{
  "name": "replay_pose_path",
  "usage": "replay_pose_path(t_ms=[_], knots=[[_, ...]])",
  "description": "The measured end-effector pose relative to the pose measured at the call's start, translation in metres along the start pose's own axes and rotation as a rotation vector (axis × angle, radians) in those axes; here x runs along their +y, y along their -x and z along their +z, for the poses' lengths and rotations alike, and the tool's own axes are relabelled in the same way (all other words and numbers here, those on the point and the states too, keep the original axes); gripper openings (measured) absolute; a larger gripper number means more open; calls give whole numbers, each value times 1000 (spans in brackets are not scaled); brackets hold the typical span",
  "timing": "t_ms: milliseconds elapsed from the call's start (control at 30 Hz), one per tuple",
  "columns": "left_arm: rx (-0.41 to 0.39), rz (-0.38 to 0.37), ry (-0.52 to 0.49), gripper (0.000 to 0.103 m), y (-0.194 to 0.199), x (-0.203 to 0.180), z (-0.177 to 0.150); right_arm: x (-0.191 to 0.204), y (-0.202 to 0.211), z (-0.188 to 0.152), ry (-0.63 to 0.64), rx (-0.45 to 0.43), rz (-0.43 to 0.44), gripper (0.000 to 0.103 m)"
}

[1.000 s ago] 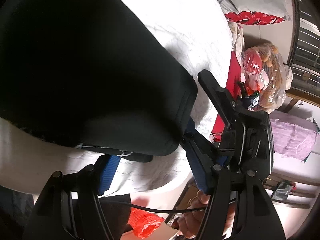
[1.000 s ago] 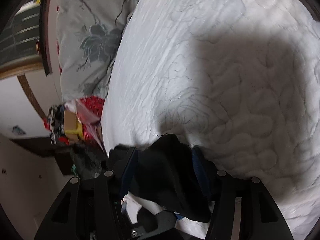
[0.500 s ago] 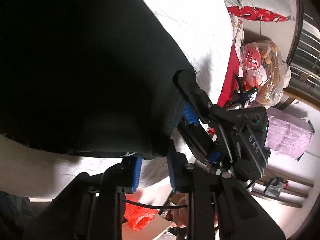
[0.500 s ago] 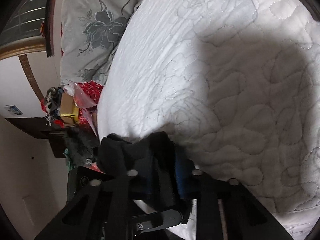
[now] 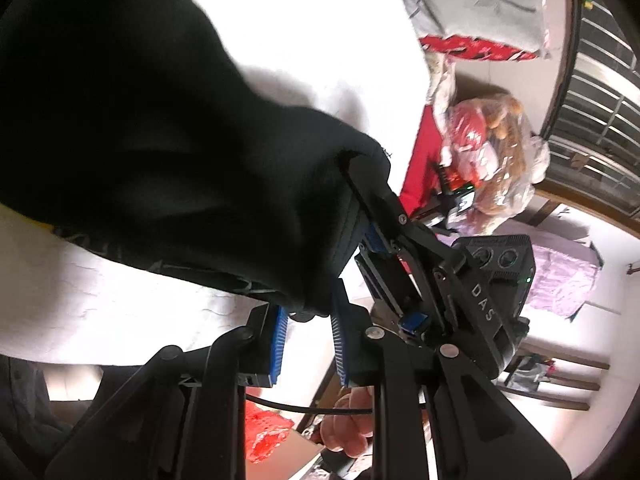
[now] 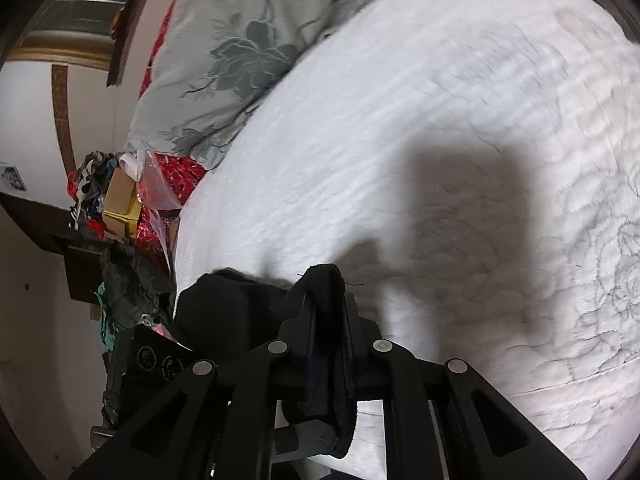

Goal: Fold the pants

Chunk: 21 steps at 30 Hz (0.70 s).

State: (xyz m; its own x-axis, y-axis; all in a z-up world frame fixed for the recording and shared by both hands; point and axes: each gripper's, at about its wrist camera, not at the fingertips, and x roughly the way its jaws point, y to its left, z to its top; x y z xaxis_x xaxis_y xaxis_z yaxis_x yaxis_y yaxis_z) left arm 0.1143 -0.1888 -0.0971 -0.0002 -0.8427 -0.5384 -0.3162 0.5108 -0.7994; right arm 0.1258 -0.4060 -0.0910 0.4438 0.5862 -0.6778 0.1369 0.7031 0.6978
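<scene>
Between right tongs (image 6: pixel 328 304), pants (image 6: pixel 320 280), mostly hidden

White quilt (image 6: pixel 460 128), floral pillow (image 6: pixel 240 52), clear bag of toys (image 5: pixel 492 152), cardboard box (image 6: pixel 120 196).

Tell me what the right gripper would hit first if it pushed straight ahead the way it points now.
Probably the white quilt. The right gripper, shut on the black pants, points down at it, with nothing else visible between; depth is unclear.

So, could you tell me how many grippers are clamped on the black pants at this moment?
2. The left gripper pinches the black pants at their near edge; the right gripper is shut on a fold of them above the white quilt.
</scene>
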Motion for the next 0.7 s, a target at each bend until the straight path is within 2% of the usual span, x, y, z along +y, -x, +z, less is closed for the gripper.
replay_pose_path(t_ms=[200, 333, 500, 700], knots=[[-59, -59, 10, 17, 41, 6, 5, 45, -4, -2, 57, -11, 10, 10], [-103, -92, 30, 17, 71, 20, 11, 81, -21, -6, 89, -3, 23, 8], [-154, -120, 84, 18, 104, 52, 24, 121, -61, -16, 114, 37, 33, 8], [-195, -151, 178, 18, 134, 98, 44, 147, -119, -29, 93, 106, 46, 8]])
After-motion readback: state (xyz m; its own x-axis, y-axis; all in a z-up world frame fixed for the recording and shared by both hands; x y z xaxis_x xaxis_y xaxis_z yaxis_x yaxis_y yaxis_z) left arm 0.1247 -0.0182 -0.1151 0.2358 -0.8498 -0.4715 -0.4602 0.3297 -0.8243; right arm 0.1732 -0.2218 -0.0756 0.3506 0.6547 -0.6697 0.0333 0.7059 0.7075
